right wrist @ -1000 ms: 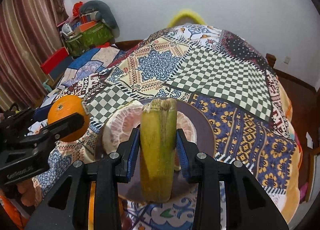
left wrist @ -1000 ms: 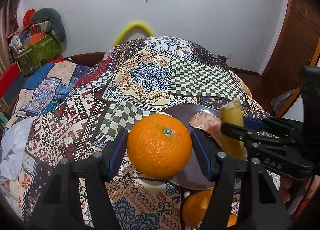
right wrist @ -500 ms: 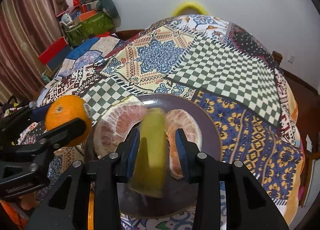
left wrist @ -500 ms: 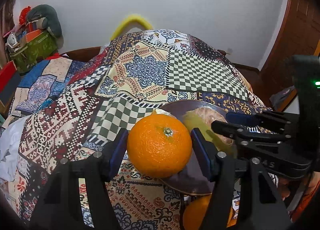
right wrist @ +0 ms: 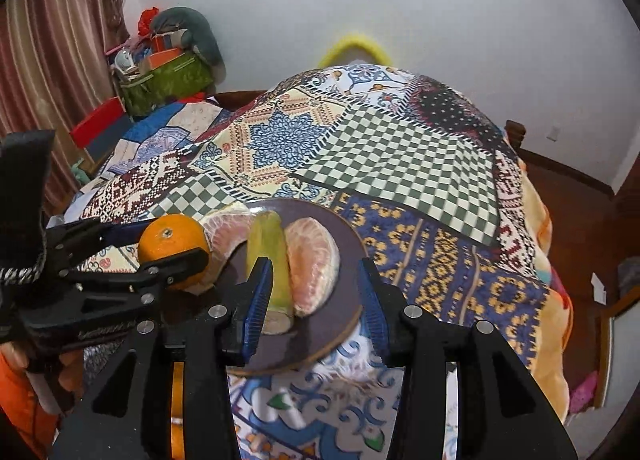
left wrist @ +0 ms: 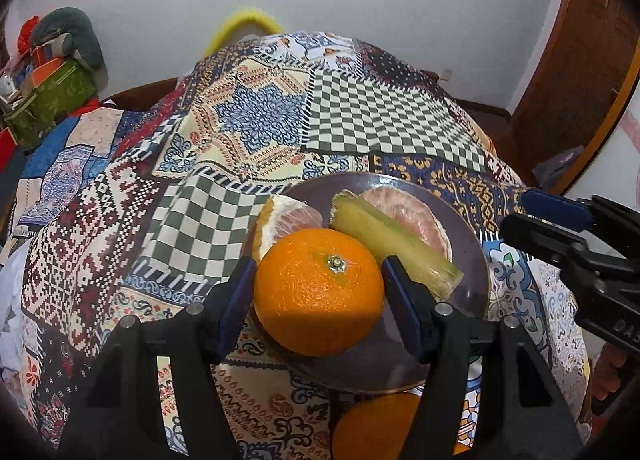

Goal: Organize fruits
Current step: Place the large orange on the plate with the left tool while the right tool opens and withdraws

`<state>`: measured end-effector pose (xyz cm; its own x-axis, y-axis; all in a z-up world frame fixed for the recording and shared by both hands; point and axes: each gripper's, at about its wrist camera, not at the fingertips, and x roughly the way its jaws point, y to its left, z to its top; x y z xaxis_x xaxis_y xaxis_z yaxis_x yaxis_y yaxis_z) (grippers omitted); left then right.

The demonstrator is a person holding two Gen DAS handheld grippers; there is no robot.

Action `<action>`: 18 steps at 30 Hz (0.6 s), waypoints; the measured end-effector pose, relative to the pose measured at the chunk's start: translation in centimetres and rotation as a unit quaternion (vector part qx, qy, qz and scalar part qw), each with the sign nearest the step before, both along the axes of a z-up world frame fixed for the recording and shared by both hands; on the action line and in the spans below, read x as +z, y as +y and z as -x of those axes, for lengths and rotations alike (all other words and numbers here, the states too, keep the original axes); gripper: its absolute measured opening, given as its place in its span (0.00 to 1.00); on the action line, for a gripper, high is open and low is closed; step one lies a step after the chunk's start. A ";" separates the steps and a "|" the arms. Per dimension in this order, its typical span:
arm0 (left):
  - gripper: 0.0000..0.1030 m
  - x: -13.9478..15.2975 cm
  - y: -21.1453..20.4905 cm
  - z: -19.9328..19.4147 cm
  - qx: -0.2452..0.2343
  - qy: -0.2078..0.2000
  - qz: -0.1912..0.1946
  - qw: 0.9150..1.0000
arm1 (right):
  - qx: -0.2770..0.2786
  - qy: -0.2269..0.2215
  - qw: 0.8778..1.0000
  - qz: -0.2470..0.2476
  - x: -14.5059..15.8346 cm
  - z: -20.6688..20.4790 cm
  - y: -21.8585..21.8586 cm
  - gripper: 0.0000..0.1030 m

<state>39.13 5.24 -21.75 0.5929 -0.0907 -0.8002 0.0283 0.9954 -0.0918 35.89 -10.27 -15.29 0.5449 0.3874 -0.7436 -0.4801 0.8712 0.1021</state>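
Your left tool is clamped on the round, pebbly-skinned orange, blue pads pressed to both sides, stem end facing the camera. The orange sits over the near-left rim of the dark brown round plate; whether it touches the plate, can't tell.

Your right tool is spread wide and holds nothing. The yellow-green banana piece, smooth-skinned with a cut end, lies on the plate between its fingers, close by the left pad; contact unclear. Two peeled pink pomelo segments, membrane-covered and crescent-shaped, flank the banana piece on the plate.

A second orange lies below the plate's near edge, on the patchwork-patterned bedspread that carries everything.
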 end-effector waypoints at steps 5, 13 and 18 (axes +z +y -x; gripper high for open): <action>0.62 -0.5 -0.8 -0.3 -0.006 0.018 -0.007 1.000 | -0.005 0.002 1.000 -0.001 -0.4 0.5 -0.7 0.39; 0.68 2.7 -1.2 1.5 -0.010 -0.029 -0.020 0.999 | -0.009 0.001 1.000 -0.002 -0.2 1.7 -1.2 0.39; 0.68 4.2 -0.7 3.3 0.000 -0.039 -0.021 0.999 | -0.012 -0.004 1.000 -0.011 0.9 3.0 -1.7 0.39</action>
<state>35.80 4.50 -17.55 0.6530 -0.0585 -0.7551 0.0342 0.9983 -0.0478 32.93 -11.99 -14.43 0.5595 0.3907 -0.7310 -0.4604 0.8799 0.1179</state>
